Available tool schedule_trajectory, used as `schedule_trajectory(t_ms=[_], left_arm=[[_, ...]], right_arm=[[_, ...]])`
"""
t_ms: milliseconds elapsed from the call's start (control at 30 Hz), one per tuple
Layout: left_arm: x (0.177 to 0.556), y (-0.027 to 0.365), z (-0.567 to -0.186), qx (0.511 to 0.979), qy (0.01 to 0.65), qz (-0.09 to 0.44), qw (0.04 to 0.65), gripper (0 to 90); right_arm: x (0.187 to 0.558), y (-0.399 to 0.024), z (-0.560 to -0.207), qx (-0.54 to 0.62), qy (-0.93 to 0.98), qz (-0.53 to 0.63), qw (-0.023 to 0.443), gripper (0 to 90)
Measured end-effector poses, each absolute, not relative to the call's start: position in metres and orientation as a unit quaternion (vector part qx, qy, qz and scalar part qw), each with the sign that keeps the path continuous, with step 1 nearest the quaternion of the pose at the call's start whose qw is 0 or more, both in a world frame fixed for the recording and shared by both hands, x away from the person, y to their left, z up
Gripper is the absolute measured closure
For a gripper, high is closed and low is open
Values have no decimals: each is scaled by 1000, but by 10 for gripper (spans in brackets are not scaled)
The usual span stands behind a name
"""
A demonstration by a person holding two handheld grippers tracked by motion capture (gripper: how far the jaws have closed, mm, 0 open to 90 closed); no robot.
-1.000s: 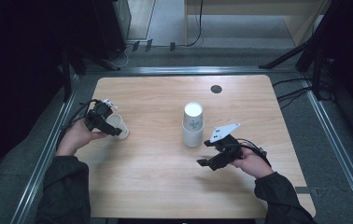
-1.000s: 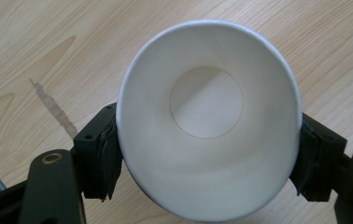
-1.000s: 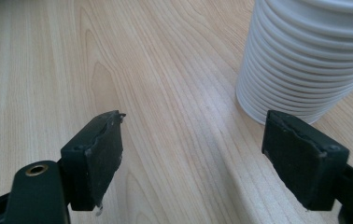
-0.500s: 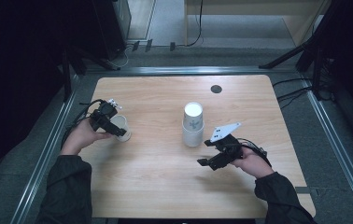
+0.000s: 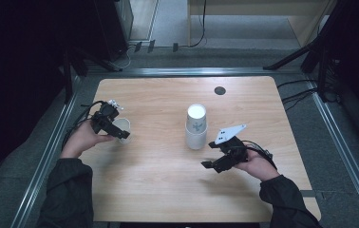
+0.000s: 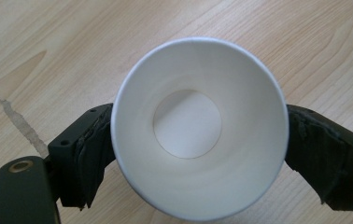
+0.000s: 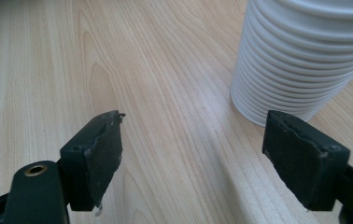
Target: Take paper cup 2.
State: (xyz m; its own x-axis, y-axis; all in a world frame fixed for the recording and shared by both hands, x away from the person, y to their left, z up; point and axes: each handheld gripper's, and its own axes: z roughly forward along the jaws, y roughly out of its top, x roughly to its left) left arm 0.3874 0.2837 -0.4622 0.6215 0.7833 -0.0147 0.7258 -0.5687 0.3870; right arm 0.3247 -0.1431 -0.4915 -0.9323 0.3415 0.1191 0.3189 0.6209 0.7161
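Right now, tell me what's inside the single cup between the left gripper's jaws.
Nothing: the paper cup shows only its bare white wall and round bottom. The table beneath it is covered. The left gripper has just been opening around it.

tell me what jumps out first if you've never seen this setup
The tall stack of white paper cups at the middle of the wooden table. Then the single paper cup at the left, upright between the left gripper's just-opened jaws, and the right gripper open beside the stack.

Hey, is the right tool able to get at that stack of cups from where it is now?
Probably yes. The right tool stands open with nothing between its jaws, and the stack of cups sits just ahead of it and off to one side, with only bare table between them.
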Motion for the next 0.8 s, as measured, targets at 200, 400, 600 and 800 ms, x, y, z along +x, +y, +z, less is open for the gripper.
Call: schedule_trajectory(t_ms=[200, 400, 600, 800], left_arm=[[381, 293, -448, 873, 434, 85, 207, 129], [375, 299, -434, 864, 434, 84, 240, 130], [366, 297, -420, 863, 424, 82, 264, 133], [359, 285, -412, 870, 400, 69, 279, 140]], right_arm=[[325, -146, -488, 180, 901, 394, 13, 202], [329, -152, -483, 182, 899, 398, 12, 197], [332, -156, -474, 189, 894, 406, 16, 202], [336, -158, -462, 201, 893, 402, 36, 224]])
